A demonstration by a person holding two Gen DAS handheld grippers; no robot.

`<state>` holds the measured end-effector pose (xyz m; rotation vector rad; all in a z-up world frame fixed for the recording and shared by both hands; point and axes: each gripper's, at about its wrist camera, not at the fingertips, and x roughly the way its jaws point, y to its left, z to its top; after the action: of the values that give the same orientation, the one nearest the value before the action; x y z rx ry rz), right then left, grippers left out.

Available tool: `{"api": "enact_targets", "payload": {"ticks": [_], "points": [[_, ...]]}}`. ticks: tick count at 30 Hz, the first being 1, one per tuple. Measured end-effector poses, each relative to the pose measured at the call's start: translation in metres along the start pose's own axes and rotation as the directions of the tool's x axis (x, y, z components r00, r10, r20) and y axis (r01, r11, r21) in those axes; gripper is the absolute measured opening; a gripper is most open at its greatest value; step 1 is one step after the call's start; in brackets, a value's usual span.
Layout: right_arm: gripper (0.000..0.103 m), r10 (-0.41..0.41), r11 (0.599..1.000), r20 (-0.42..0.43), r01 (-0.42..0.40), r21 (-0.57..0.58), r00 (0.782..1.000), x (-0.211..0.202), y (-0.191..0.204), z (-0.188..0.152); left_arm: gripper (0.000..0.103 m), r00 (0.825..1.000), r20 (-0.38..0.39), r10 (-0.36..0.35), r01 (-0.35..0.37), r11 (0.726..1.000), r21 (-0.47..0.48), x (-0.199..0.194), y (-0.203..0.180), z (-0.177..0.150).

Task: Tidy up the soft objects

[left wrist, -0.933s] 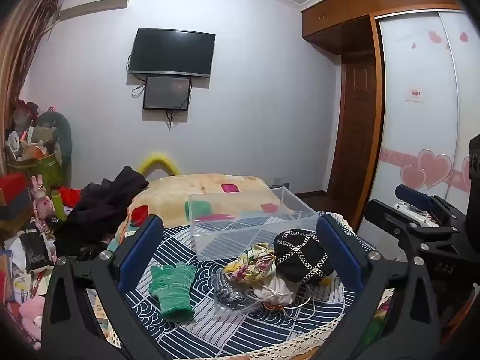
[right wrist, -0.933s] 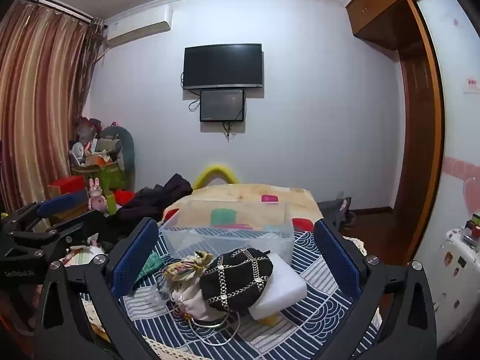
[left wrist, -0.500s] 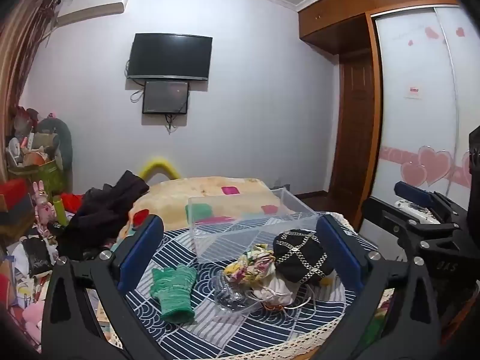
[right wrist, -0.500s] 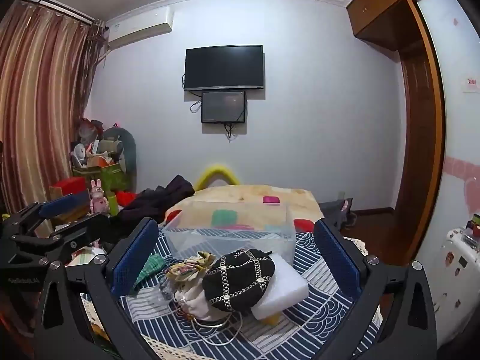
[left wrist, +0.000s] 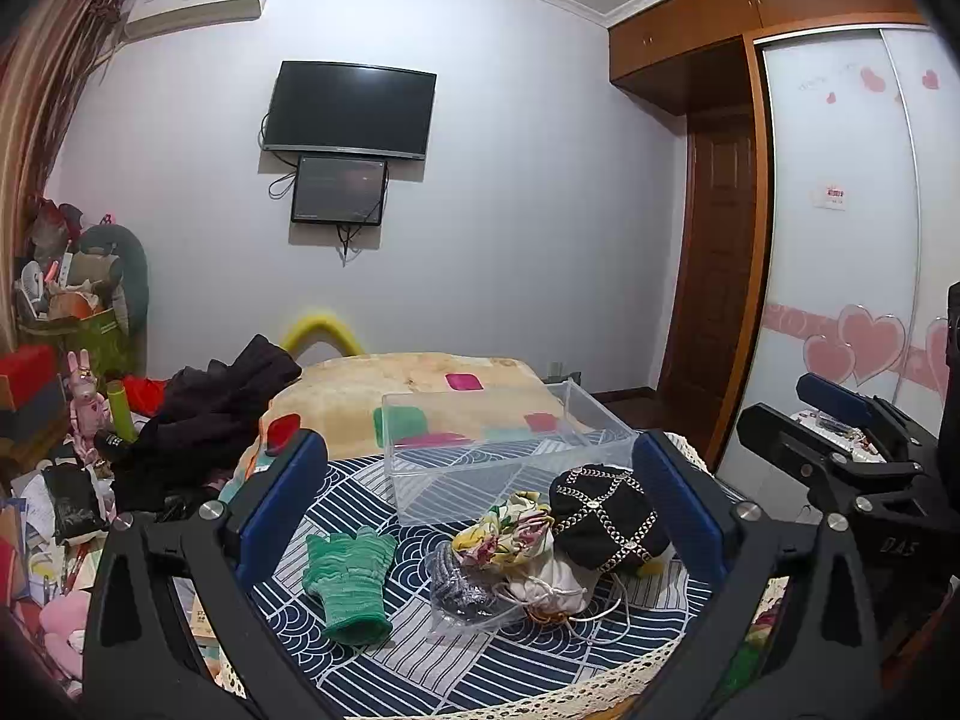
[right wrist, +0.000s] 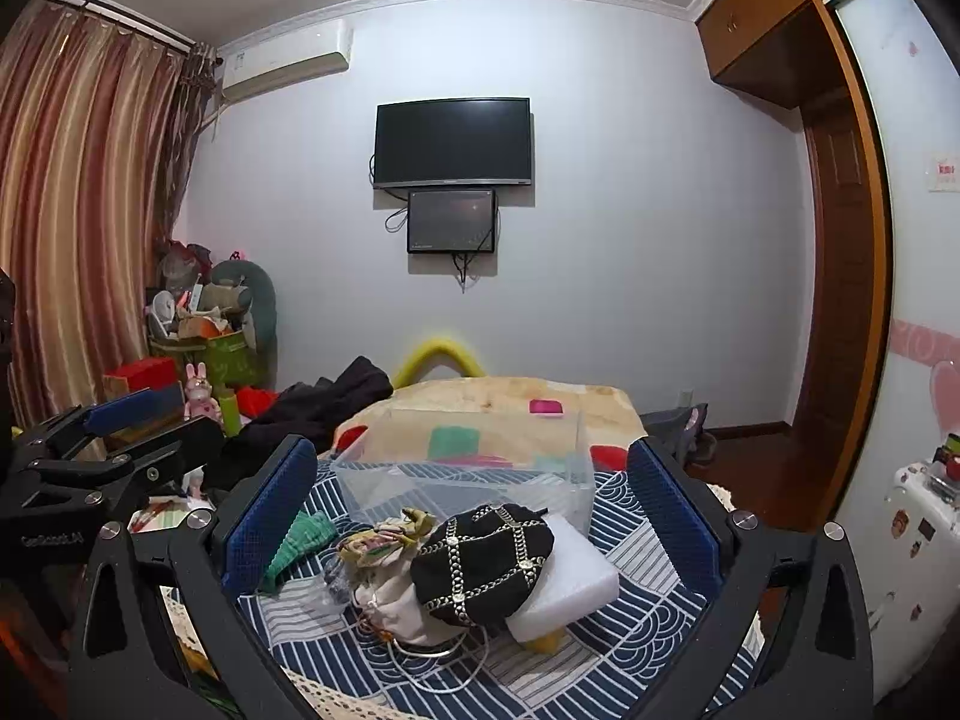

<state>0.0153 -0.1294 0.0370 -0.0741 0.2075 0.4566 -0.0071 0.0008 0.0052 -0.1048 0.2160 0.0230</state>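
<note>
A pale far wall [right wrist: 630, 228] carries a dark television [right wrist: 453, 141] with a smaller screen [right wrist: 451, 221] just below it. An air conditioner [right wrist: 285, 63] hangs high to the left, beside striped curtains [right wrist: 78, 210]. On the right stand a wooden door [left wrist: 717, 252] and a white wardrobe [left wrist: 840, 210] with pink hearts. A bed [left wrist: 414, 387] with a yellowish blanket lies in the middle, with clutter [left wrist: 72, 300] piled at far left.

On the blue-patterned surface [left wrist: 372, 669] a green knitted glove [left wrist: 350, 577] lies flat, apart from a heap of floral cloth [left wrist: 504, 530], cream drawstring pouch [left wrist: 555, 585] and black chain-trimmed hat [left wrist: 603, 516], with an open, empty clear plastic bin [left wrist: 504, 450] just behind them.
</note>
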Motion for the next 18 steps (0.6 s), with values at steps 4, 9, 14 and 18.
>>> {"api": "enact_targets", "payload": {"ticks": [4,9,14,18], "points": [[0.103,0.002,1.000,0.003,-0.002,0.003,1.000,-0.0001,0.0002,-0.0002,0.103,1.000,0.000,0.001,-0.001,1.000,-0.001,0.0002,0.0006,0.0002],[0.103,0.003,1.000,0.005,-0.003,0.008,1.000,-0.0012,0.0000,0.0000,0.103,1.000,-0.001,-0.001,0.001,1.000,0.002,0.0005,0.0010,0.0011],[0.103,0.003,1.000,0.007,-0.003,0.009,1.000,-0.0021,0.0000,0.0000,0.103,1.000,-0.002,-0.004,0.004,1.000,0.008,0.0010,-0.0025,0.0005],[0.103,0.008,1.000,0.009,-0.008,0.009,1.000,-0.0028,-0.0007,0.0009,0.103,1.000,0.001,-0.007,0.007,1.000,0.012,0.0008,-0.0063,-0.0009]]}}
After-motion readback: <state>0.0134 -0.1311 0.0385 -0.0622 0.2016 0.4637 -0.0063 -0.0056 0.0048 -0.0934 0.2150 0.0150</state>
